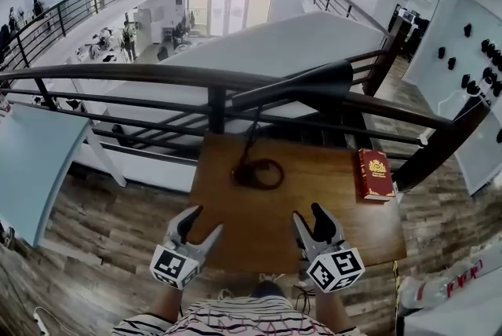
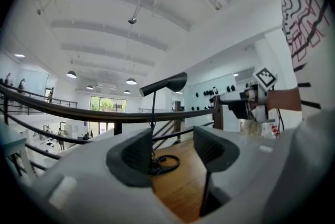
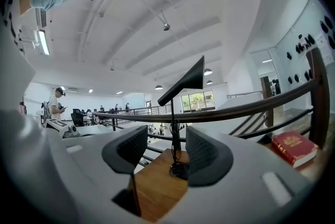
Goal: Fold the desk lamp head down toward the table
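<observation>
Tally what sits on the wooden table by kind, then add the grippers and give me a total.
Desk lamp: 1
Red book: 1
Grippers: 2, the left gripper and the right gripper
Total: 4

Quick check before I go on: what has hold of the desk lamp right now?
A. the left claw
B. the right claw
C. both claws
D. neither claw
D: the left claw and the right claw both stand open near the front edge of the table, short of the desk lamp, with nothing between their jaws.
</observation>
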The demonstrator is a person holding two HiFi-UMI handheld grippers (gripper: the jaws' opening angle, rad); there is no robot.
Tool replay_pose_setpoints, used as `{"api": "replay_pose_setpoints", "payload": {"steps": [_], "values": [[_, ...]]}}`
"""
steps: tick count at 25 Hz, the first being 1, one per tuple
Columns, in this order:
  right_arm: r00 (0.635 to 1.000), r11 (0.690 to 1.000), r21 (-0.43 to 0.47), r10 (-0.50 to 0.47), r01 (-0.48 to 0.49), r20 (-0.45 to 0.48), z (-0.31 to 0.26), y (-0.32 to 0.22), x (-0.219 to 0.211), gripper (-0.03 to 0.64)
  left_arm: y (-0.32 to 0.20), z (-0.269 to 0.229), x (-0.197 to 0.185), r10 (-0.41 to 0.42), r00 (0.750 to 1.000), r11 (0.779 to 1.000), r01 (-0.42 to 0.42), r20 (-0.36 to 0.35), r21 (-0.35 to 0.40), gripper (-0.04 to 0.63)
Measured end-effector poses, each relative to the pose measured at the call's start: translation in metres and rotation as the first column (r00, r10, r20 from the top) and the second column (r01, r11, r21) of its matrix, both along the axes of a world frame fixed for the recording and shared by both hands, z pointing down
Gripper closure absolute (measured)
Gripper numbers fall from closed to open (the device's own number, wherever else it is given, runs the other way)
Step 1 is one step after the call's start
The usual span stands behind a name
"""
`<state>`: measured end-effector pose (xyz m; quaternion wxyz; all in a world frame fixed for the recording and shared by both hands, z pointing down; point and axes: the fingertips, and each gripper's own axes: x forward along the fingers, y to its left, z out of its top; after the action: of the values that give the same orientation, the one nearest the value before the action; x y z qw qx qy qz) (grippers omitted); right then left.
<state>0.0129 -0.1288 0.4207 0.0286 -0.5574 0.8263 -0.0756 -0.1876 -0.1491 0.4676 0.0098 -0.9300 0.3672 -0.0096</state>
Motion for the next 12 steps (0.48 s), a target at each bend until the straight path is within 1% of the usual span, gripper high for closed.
{"api": "replay_pose_setpoints", "payload": {"steps": [7, 12], "values": [[1.0, 0.999, 0.036, -0.018, 0.017, 0.019, -0.012, -0.029, 0.025, 0.402, -0.029, -0.006, 0.041, 0.033, 0.999, 0.999, -0.033, 0.023, 0.024, 0.353], [0.999, 0.995, 0.093, -0.022, 0.026, -0.043, -0.039, -0.054, 0.06, 0.402, -0.051, -0.01, 0.078, 0.056, 0.997, 0.998, -0.057, 0.045, 0.04, 0.353]]}}
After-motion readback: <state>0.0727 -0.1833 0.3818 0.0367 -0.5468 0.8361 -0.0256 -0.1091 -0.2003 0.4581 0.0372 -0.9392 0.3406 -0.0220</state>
